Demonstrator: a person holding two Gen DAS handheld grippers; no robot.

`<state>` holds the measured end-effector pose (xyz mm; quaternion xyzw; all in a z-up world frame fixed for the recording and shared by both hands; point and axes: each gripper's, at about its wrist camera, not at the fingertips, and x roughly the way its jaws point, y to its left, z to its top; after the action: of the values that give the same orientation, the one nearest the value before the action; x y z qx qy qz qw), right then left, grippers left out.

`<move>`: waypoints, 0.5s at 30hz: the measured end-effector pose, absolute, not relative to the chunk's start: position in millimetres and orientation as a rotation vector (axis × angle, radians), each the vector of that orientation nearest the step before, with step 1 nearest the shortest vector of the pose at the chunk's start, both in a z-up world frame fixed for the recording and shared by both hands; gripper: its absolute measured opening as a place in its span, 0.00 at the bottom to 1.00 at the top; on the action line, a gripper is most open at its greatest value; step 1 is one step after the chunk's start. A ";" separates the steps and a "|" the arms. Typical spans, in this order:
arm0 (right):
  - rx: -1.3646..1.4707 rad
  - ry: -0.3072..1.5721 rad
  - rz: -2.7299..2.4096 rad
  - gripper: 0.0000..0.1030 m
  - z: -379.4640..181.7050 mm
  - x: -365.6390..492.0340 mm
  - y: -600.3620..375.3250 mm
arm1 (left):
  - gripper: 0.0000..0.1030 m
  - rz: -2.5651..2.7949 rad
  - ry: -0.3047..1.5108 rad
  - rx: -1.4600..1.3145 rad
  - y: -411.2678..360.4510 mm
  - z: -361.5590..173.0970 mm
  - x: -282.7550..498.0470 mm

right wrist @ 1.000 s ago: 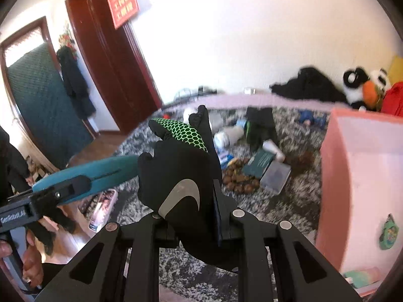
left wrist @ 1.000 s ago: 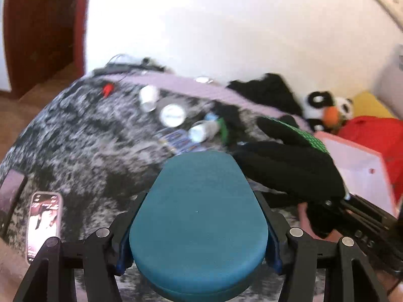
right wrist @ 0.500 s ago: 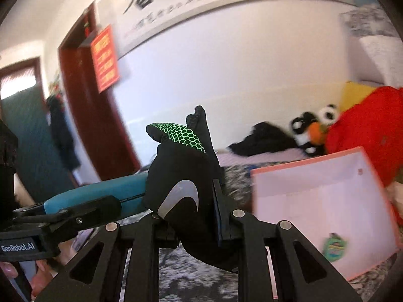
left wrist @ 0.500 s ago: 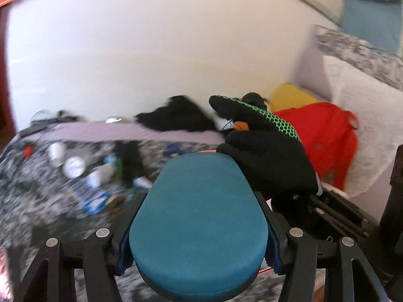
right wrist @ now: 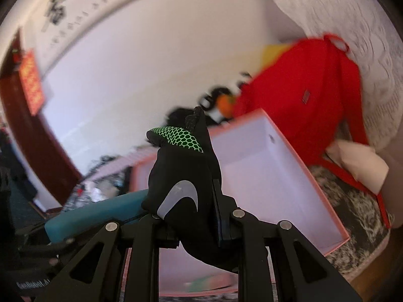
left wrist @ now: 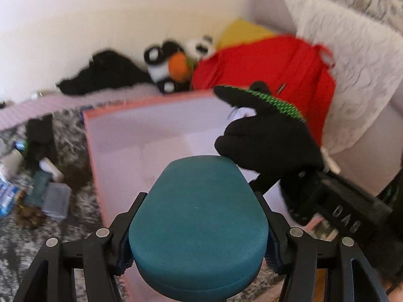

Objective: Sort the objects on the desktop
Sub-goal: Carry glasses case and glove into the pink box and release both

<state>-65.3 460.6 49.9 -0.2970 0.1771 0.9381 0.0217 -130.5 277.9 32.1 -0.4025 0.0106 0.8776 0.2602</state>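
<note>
— What are the two grippers holding?

— The left gripper (left wrist: pixel 199 229) clamps a teal oval case (left wrist: pixel 199 224) between its pads, the case filling the gap. The right gripper (right wrist: pixel 194 224) is pinched tight on a black glove (right wrist: pixel 186 173) with a green honeycomb patch (a grey swoosh shows on its back); the glove stands upright.

— And around them?

— Both hang above an open pink box (left wrist: pixel 161 136) with a white interior, set on a grey mottled rug (left wrist: pixel 63 231). Behind the box lie a red backpack (left wrist: pixel 267 68), a plush panda (left wrist: pixel 173 65) and black clothing (left wrist: pixel 105 75). Small clutter lies left of the box, blurred.
</note>
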 end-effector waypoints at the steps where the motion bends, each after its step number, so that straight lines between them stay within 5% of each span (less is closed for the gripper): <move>1: -0.983 0.530 2.876 0.21 40.4 -76.2 464.9 | 0.65 2.362 0.079 -1.150 285.9 17.5 -140.3; 3: -1.211 0.406 2.738 0.32 7.8 -103.5 469.1 | 0.67 2.313 0.196 -1.301 303.2 -15.7 -163.0; 5: -1.449 0.235 2.540 0.76 -32.0 -127.2 469.3 | 0.67 2.291 0.268 -1.444 313.1 -42.6 -180.1; 6: -1.519 0.166 2.471 0.82 -45.4 -131.6 469.1 | 0.67 2.298 0.284 -1.463 315.3 -44.8 -183.3; 11: -1.395 0.121 2.497 0.91 -14.3 -118.9 467.4 | 0.90 2.359 0.149 -1.302 295.5 2.3 -173.6; 15: -1.126 0.138 2.580 0.93 39.1 -93.0 453.4 | 0.91 2.438 0.049 -1.215 255.6 39.9 -158.3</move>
<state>-93.0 453.4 39.1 -0.3943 0.0484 0.9035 0.1609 -158.3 255.6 39.9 -0.4364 0.0177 0.8754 0.2071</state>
